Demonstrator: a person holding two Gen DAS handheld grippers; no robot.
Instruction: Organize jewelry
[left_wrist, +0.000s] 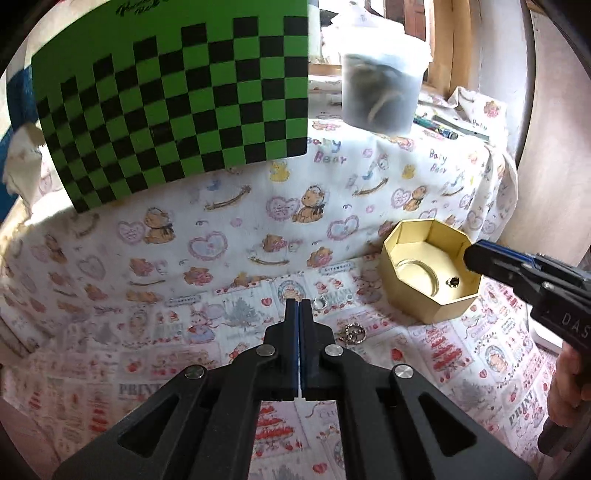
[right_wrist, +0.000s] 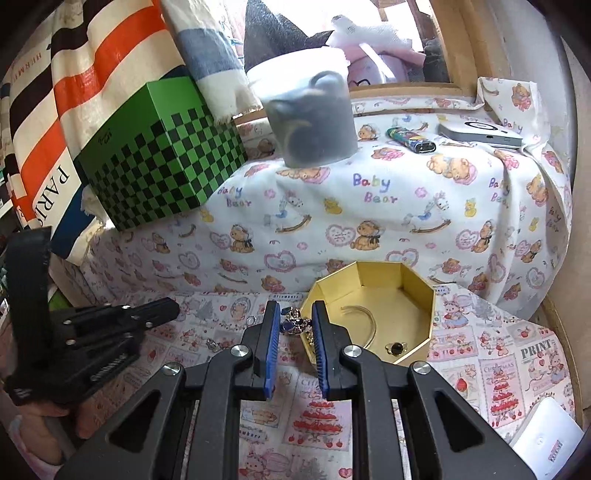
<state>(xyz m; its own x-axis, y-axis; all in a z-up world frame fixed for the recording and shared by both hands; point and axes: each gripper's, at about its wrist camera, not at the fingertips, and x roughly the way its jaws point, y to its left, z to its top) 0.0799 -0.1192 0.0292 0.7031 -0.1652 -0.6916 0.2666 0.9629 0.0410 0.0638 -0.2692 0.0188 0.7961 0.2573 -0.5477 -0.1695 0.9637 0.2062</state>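
Black and fully shut, my left claw (left_wrist: 299, 303) hangs above the printed cloth (left_wrist: 147, 332) with nothing that I can see between its pads. Just right of its tip a small silver ring (left_wrist: 320, 303) lies on the cloth, and a little nearer me lies a round gold openwork pendant (left_wrist: 354, 334); both wait outside the box. Further right the gold octagonal box (left_wrist: 430, 295) stands open, with a dark-stone ring (left_wrist: 453, 282) already on its floor. My right claw (right_wrist: 295, 304) sits at the box's near left rim, its jaws only narrowly apart, and I judge them closed on a blue-and-gold piece (right_wrist: 295, 325), which fills the gap between the blue pads. To finish this drop well, I would carry that piece clear over the rim, stop above bare floor away from the dark-stone ring, and only then ease the jaws apart, so it neither catches the cardboard edge nor falls outside. It looks small and knobbly, with deep blue stones set in bright gold links, likely to snag on the ribbed pads.
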